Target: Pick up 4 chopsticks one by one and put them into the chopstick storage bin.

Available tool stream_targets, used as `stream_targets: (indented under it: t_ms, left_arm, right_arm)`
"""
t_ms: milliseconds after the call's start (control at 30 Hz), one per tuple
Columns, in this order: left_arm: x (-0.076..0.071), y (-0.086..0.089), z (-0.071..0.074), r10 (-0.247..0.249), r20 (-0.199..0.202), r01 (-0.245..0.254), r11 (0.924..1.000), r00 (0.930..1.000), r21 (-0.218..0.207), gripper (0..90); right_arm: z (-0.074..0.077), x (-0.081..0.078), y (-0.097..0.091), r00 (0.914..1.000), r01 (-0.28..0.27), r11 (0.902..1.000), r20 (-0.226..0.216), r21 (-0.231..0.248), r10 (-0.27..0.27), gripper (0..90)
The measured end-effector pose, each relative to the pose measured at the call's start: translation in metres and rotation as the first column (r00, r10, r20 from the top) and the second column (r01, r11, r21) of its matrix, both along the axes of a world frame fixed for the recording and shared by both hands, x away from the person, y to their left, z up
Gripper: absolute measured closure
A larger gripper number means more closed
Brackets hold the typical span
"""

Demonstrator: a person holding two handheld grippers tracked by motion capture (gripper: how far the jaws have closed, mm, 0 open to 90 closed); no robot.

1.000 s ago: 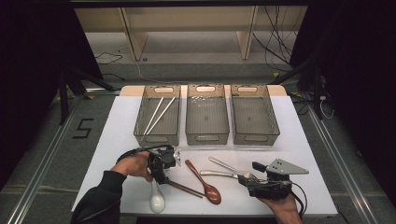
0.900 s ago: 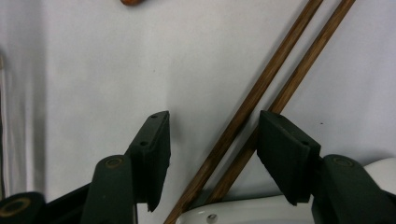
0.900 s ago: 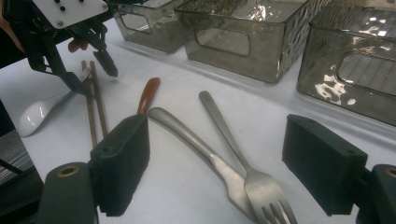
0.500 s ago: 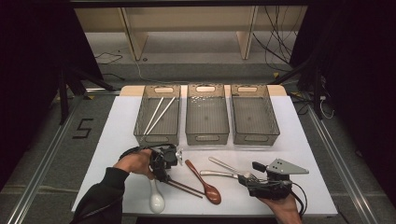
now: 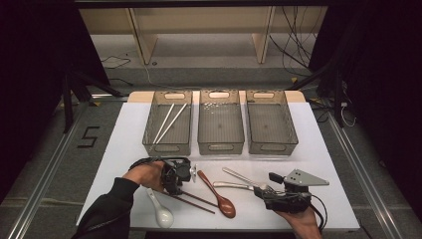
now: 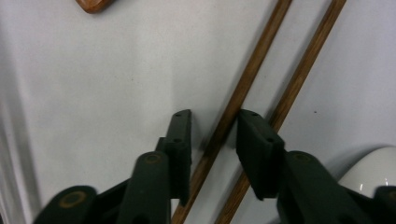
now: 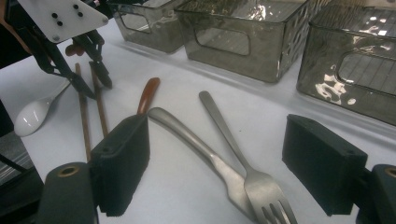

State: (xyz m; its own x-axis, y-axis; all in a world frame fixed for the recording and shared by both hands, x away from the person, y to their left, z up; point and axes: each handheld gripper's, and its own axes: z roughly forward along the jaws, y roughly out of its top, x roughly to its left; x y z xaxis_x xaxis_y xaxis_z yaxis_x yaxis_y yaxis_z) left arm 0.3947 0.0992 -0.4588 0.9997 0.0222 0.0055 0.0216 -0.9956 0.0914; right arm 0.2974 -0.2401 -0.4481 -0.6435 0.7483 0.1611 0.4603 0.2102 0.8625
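The left gripper (image 6: 214,128) stood over the pair of thin brown wooden chopsticks (image 6: 243,93) near the table's left front; its jaws had just been closing, narrow now, one stick between them, not visibly pinched; the left gripper view showed this; the right gripper (image 7: 217,170) gaped wide over a steel fork (image 7: 243,161); farther left, a painted "5" (image 5: 88,136) marked the floor.

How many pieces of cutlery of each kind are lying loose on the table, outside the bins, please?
Brown chopsticks: 2
White spoon: 1
Brown spoon: 1
Metal forks: 2
Total: 6
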Motion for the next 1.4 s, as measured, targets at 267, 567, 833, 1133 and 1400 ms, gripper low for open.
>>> stream_targets:
  t_ms: [267,567,833,1133,1400]
  left_arm:
    - [-0.003,-0.002,0.0,-0.074,0.005,0.074,0.9971,0.9973,0.019,80.4]
    - [-0.004,-0.001,0.001,-0.153,0.016,0.153,0.988,0.9881,0.021,84.1]
    - [-0.005,-0.001,0.001,-0.174,0.03,0.174,0.9845,0.9842,0.026,84.8]
    - [-0.003,0.002,0.009,-0.184,0.052,0.18,0.9809,0.9815,0.074,84.9]
    - [-0.005,0.008,0.013,-0.175,0.051,0.17,0.9809,0.9832,0.094,84.9]
  right_arm:
    - [0.0,0.0,0.0,1.0,0.001,1.0,-0.002,0.0,-0.001,24.0]
    - [0.0,0.0,0.0,1.0,0.001,1.0,-0.001,0.0,-0.001,24.0]
    - [0.0,0.0,0.0,1.0,0.0,1.0,-0.002,0.0,0.0,24.0]
    - [0.0,0.0,0.0,1.0,0.0,1.0,-0.001,0.0,0.0,24.0]
    - [0.0,0.0,0.0,1.0,-0.001,1.0,-0.003,0.001,0.001,24.0]
